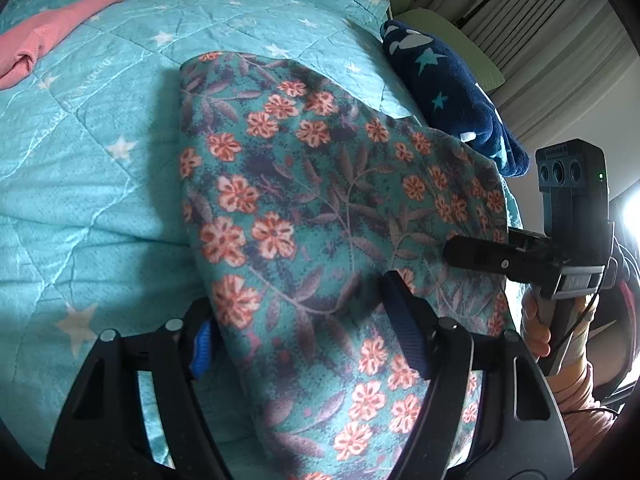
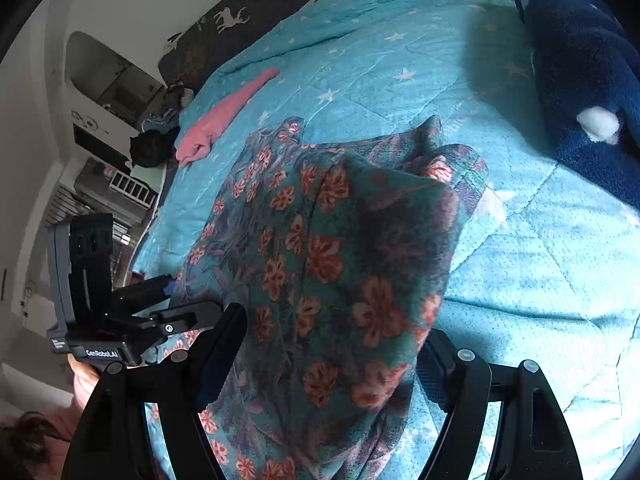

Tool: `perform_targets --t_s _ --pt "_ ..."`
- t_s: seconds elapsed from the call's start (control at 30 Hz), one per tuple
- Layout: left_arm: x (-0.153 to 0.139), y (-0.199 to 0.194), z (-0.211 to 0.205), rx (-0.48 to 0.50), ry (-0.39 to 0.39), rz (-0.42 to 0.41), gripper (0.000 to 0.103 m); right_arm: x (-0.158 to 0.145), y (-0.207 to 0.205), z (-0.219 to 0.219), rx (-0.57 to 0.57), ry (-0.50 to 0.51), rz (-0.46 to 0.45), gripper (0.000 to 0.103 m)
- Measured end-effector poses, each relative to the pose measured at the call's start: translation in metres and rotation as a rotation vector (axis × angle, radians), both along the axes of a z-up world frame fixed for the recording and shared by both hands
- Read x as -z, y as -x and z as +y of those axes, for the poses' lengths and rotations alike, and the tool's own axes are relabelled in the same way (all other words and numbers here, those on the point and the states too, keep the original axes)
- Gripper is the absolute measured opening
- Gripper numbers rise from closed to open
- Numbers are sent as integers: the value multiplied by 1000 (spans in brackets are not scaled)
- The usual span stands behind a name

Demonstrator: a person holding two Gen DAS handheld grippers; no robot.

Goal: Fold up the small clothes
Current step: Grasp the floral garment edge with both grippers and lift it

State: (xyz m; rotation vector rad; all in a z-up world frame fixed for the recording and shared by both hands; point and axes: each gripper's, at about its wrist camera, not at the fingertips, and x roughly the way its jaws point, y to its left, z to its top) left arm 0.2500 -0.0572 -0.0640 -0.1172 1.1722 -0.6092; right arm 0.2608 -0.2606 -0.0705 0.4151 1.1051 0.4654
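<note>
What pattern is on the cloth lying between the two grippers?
The floral garment is teal with orange-pink flowers and purplish leaves, clearest in the left wrist view.

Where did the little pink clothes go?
The pink garment lies bunched on the star-print teal quilt, at the upper left of both wrist views, beyond the flowery cloth and clear of it, well away from both grippers.

The floral garment (image 1: 304, 184) lies on the bed quilt (image 1: 92, 160). In the left wrist view, the rolled cloth (image 1: 48, 36) lies on the quilt well behind and left of the garment, and the plush blanket (image 1: 452, 92) lies just behind it to the right.
</note>
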Motion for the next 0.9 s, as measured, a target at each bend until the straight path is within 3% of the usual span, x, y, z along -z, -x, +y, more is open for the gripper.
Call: perform_targets --t_s 0.2,0.4,0.53,0.63,0.67,0.7,0.73,0.77,0.8,0.9 --pt "0 0 3 -13 9 0 68 0 -1 10 -17 57 -18 79" --pt "1 1 3 -3 9 1 68 2 -2 8 -18 41 -17 79" --pt "3 1 3 27 17 -13 76 3 -2 7 -27 44 -34 79" --pt "4 0 -1 45 17 -38 77 3 -2 1 -13 29 -58 70" --pt "3 0 -2 41 11 -50 73 2 -2 -1 -1 28 -61 57" --pt "1 0 -3 39 7 -56 63 2 -3 -2 7 19 -62 46" --pt "-1 0 -4 40 4 -62 56 1 -5 -4 11 -12 -60 40" --pt "-3 1 -5 47 6 -68 41 1 -6 -4 5 -42 -56 27" --pt "-6 2 -5 51 8 -72 36 0 -7 -3 -2 -68 -52 24" --pt "-18 9 -4 56 -12 -124 30 -9 -3 7 -15 -17 -92 22"
